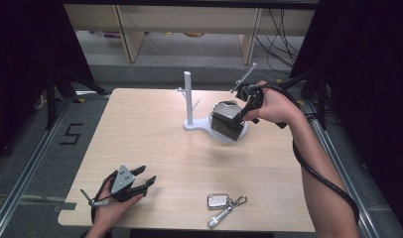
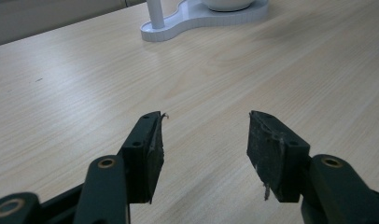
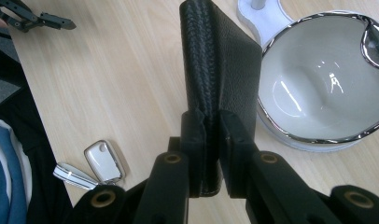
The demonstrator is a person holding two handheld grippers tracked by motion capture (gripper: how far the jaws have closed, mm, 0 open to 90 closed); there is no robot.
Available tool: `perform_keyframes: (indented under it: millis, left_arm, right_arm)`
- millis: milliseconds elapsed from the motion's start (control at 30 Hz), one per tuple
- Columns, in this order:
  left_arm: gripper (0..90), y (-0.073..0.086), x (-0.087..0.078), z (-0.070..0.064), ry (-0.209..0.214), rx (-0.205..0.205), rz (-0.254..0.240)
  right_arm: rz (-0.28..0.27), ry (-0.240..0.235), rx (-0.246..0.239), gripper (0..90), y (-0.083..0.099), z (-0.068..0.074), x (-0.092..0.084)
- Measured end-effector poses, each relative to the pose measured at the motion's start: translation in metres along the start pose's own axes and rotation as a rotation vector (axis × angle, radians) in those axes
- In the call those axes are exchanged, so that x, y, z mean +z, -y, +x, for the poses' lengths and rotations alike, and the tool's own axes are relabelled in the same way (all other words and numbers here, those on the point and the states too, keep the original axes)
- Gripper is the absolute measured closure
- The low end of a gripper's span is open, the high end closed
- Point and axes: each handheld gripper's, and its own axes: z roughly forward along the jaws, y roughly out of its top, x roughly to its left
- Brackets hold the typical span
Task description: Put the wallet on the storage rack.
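Observation:
My right gripper (image 1: 237,115) is shut on a black leather wallet (image 1: 226,125), which hangs tilted just above the front rim of a white bowl (image 1: 230,103). In the right gripper view the jaws (image 3: 212,135) pinch the wallet (image 3: 220,60) by its spine edge, and the chrome-rimmed bowl (image 3: 318,79) lies directly to its right. Near the front left corner my left gripper (image 1: 145,176) rests open, with nothing but bare wood between its jaws (image 2: 205,135).
The bowl sits on a white stand (image 1: 197,125) with an upright pegged post (image 1: 188,96) at the table's far middle. A white key fob (image 1: 218,201) with keys (image 1: 224,214) lies near the front edge. Shelving and cables stand beyond the table (image 1: 155,134).

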Motion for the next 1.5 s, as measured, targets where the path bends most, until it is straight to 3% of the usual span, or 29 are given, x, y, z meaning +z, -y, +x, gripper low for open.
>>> perform_keyframes:
  millis: [1500]
  left_arm:
    - [44.8, 0.0, -0.001, 0.001, -0.005, 0.007, 0.004]
  right_arm:
    - [-0.055, 0.034, 0.038, 81.9, -0.005, -0.023, -0.007]
